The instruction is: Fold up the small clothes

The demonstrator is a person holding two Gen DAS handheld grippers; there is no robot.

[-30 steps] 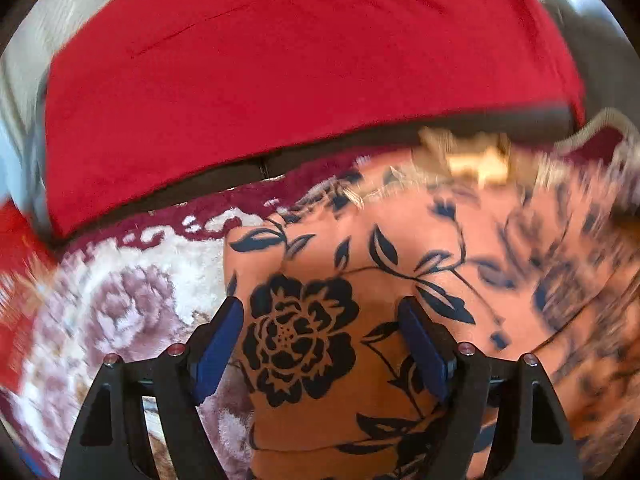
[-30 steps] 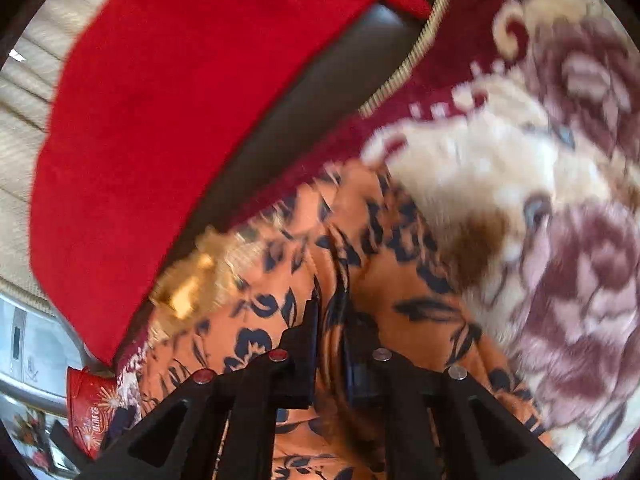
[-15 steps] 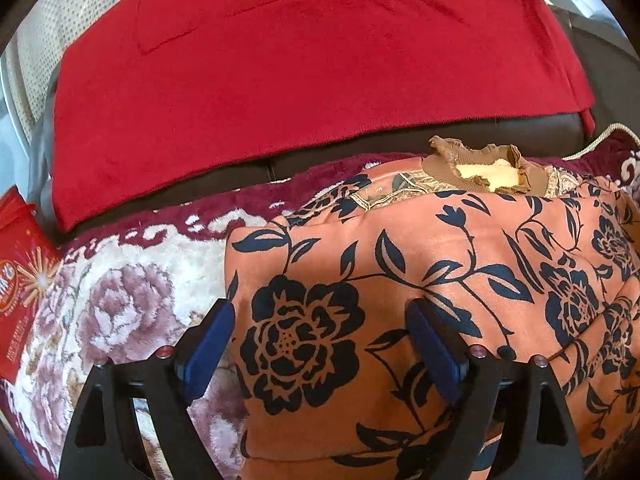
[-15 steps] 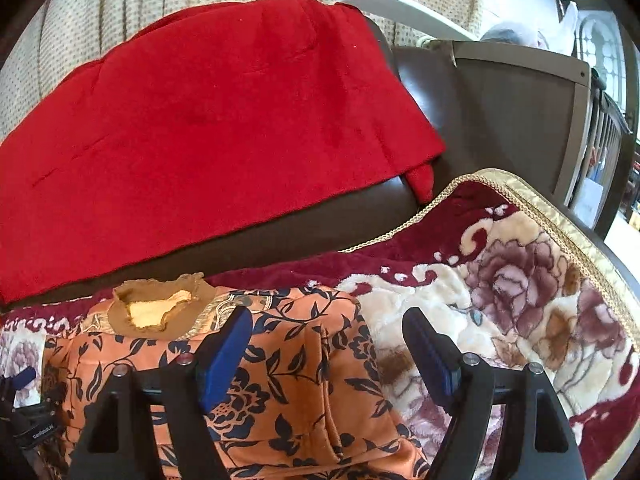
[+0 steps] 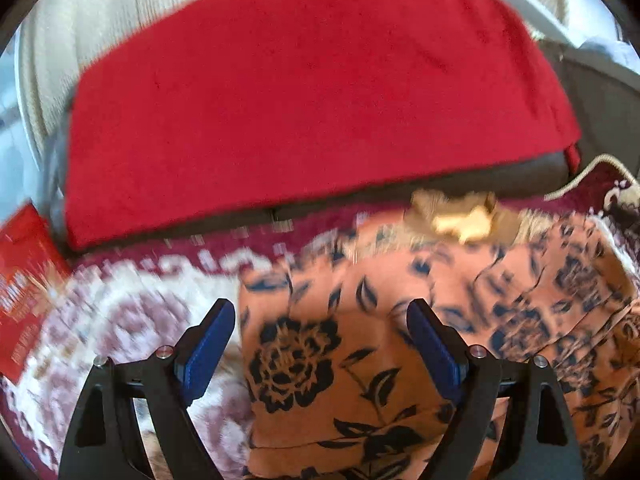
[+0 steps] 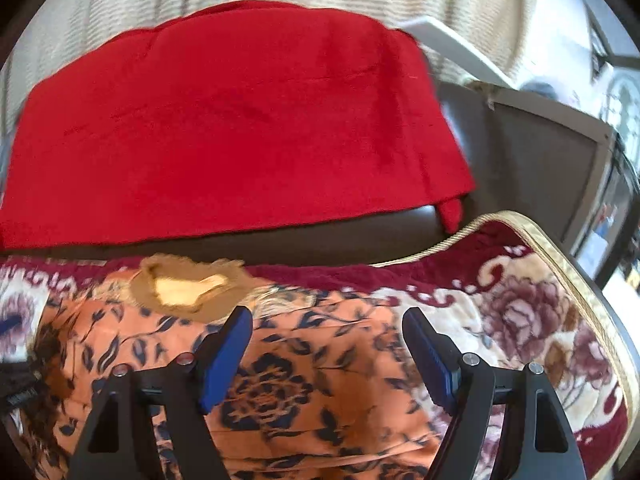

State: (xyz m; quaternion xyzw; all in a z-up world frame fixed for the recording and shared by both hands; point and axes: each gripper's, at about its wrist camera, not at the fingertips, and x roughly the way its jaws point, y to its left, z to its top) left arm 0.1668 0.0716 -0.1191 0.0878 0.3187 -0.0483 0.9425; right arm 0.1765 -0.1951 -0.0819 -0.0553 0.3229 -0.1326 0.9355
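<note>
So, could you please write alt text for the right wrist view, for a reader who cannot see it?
The open right gripper hovers over an orange floral garment lying on a plush floral blanket. Behind it, a red cloth drapes over a dark sofa back.

Right gripper (image 6: 326, 354) was spread wide, holding nothing, over the orange floral top (image 6: 280, 384). Top lay on the floral blanket (image 6: 532, 320), its tan collar (image 6: 188, 288) toward the sofa back. Red cloth (image 6: 224, 120) draped over the sofa (image 6: 520, 152).
</note>
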